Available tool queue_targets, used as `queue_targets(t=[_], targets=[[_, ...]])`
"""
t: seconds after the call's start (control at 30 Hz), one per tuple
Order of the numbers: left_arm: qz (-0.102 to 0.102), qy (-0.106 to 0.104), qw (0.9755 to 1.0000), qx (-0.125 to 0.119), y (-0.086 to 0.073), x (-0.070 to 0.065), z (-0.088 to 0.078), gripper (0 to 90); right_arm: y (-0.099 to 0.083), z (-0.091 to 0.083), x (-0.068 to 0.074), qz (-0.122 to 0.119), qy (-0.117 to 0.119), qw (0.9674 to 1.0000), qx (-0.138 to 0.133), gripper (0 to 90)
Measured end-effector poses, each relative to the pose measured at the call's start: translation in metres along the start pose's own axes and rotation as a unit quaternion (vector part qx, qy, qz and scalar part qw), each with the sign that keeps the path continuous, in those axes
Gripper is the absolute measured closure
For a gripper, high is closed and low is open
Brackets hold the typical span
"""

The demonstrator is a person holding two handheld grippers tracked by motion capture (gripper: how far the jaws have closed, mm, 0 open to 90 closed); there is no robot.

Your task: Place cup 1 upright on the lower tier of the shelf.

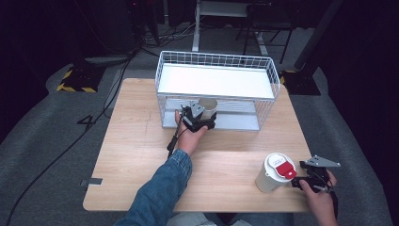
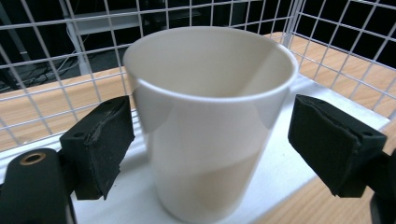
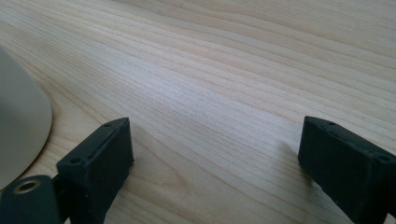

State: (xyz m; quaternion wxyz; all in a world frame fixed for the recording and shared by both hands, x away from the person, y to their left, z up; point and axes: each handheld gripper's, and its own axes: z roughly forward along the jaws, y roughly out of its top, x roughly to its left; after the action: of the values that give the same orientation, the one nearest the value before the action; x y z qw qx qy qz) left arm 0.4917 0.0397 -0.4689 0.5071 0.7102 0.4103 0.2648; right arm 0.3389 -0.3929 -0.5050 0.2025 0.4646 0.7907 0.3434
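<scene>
The white cup (image 2: pixel 210 121) is seen standing on the lower shelf of the wire rack (image 1: pixel 216 60); the left gripper (image 2: pixel 210 149) is spread wide around it, pads clear (placed, it seems); the right gripper (image 3: pixel 219 163) is held open, empty, beside the lidded cup (image 1: pixel 275 172), apparently next.

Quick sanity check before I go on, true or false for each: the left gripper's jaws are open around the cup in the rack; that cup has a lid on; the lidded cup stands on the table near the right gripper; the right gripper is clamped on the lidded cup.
1. The left gripper has its jaws open on either side of the open white cup. True.
2. That cup has a lid. False: its mouth is open, no lid.
3. The lidded cup stands on the table beside the right gripper. True.
4. The right gripper is clamped on the lidded cup. False: its jaws are open over bare wood.
</scene>
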Motion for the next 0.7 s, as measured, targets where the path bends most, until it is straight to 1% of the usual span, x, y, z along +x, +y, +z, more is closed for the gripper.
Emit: queue_targets(t=[0.03,0.13,0.17,0.2,0.23,0.33,0.4,0.47,0.5,0.7], targets=[[-0.002,-0.001,1.0000,-0.002,0.000,0.000,-0.003,15.0,0.000,0.000,0.000,0.000,0.000,1.0000,0.000,10.5],[0.005,-0.001,1.0000,-0.001,0.001,0.000,-0.015,15.0,0.000,0.000,0.000,-0.001,0.000,1.0000,0.000,10.5],[0.007,-0.003,1.0000,-0.002,0.002,0.000,-0.018,15.0,0.000,0.000,0.000,0.000,0.000,1.0000,0.000,10.5],[0.004,-0.010,0.9999,-0.008,0.002,-0.001,-0.023,15.0,0.000,0.000,0.000,0.000,0.000,1.0000,0.000,10.5],[0.010,-0.013,0.9998,-0.009,0.003,-0.001,-0.027,15.0,0.000,0.000,0.000,0.000,0.000,1.0000,0.000,10.5],[0.020,-0.013,0.9996,-0.013,0.005,-0.004,-0.040,15.0,0.000,0.000,0.000,0.000,0.000,1.0000,0.001,10.5],[0.026,-0.016,0.9995,-0.011,0.007,-0.005,-0.050,15.1,0.000,0.000,0.000,0.000,0.000,1.0000,0.001,10.4],[0.022,-0.017,0.9996,-0.008,0.008,-0.006,-0.058,15.0,0.001,0.001,-0.001,0.000,-0.001,1.0000,0.001,10.0],[0.026,-0.018,0.9995,-0.007,0.008,-0.006,-0.063,15.0,0.001,0.001,-0.001,0.000,-0.001,1.0000,0.001,10.0],[0.024,-0.026,0.9993,-0.009,0.012,-0.009,-0.090,15.0,0.002,0.002,-0.001,0.003,-0.003,1.0000,0.003,8.9]])
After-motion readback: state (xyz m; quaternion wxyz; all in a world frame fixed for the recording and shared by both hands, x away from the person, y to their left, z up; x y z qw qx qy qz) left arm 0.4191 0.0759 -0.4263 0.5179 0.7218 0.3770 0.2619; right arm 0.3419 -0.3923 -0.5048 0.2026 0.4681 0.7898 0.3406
